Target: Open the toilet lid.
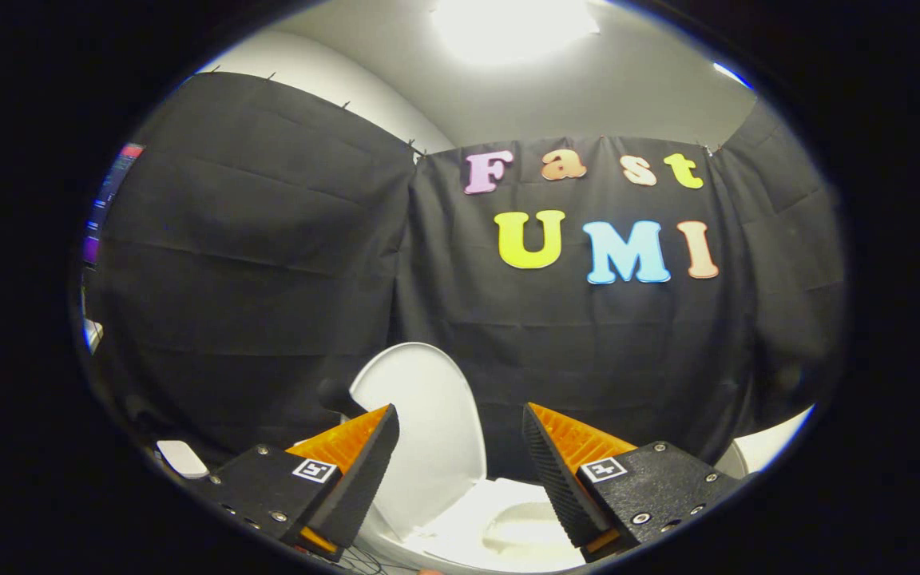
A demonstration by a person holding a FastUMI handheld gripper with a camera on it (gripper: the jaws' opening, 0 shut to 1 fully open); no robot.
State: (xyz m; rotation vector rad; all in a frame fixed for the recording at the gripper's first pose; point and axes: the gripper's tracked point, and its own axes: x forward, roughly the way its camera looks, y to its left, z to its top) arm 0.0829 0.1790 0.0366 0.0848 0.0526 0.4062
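Lid stands raised in the gripper view, a smooth white oval of glossy plastic tilted up and back toward the black cloth wall, just ahead of the fingers and a little nearer the left one, whose tip overlaps its lower edge in the picture. Below it, between and under the fingers, lies the white seat and bowl, rounded and shiny. Judged from how it stands, the opening is done or all but done; I cannot tell whether the lid leans on anything behind it. The hand-held gripper is spread wide and holds nothing, with ridged faces on the inner sides of its fingers and neither clearly pressing on the lid. What remains, by my reckoning, is only to check that the lid will stay up by itself and to draw away without knocking its thin rim. A small pale, rounded object sits low beside the left finger, too unclear to name.
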